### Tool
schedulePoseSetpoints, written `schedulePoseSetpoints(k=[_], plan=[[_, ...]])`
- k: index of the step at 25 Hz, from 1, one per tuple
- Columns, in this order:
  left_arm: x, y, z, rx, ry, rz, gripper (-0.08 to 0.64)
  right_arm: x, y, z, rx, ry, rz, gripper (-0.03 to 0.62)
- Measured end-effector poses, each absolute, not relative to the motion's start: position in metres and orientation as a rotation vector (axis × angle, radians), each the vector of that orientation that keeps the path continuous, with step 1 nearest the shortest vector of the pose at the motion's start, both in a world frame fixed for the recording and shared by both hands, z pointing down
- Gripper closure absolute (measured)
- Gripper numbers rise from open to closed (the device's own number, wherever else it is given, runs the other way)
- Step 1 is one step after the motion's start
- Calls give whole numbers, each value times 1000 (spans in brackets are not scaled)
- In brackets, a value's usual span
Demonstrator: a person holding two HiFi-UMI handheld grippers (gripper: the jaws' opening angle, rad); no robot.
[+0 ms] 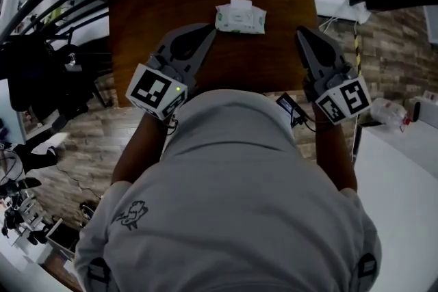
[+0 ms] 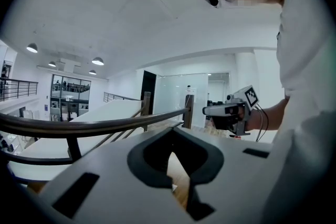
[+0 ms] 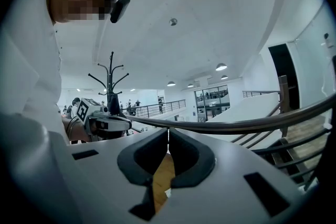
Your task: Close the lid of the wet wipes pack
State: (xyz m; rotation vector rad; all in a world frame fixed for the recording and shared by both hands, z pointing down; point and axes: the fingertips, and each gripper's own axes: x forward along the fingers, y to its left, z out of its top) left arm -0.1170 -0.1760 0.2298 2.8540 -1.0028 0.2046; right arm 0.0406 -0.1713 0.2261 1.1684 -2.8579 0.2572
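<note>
The wet wipes pack [image 1: 240, 17], white with green print, lies at the far middle of the brown wooden table [image 1: 274, 58]. A white flap stands up on top of the pack. My left gripper [image 1: 209, 31] is held over the table just left of the pack, its jaws shut and empty. Right of the pack, my right gripper [image 1: 301, 33] is shut too, with nothing in it. Neither touches the pack. Each gripper view shows jaw tips meeting, left gripper [image 2: 172, 129] and right gripper [image 3: 168, 131], with only a strip of table below. The pack is in neither gripper view.
A dark curved railing [image 2: 94, 126] runs beyond the table's far edge. A white counter [image 1: 404, 167] with a small bottle [image 1: 390, 111] stands at the right. A coat rack [image 3: 111, 78] stands behind the person. Dark gear fills the floor at the left.
</note>
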Motion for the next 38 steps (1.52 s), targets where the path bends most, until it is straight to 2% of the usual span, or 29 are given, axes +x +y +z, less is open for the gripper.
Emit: schedulePoseSetpoints(k=[13, 38], plan=[[-152, -188, 273, 2857, -800, 301, 546, -10, -177, 252, 1280, -2771, 272, 557], [-127, -258, 426, 2550, -844, 488, 546, 10, -267, 409, 1054, -2685, 648, 555]])
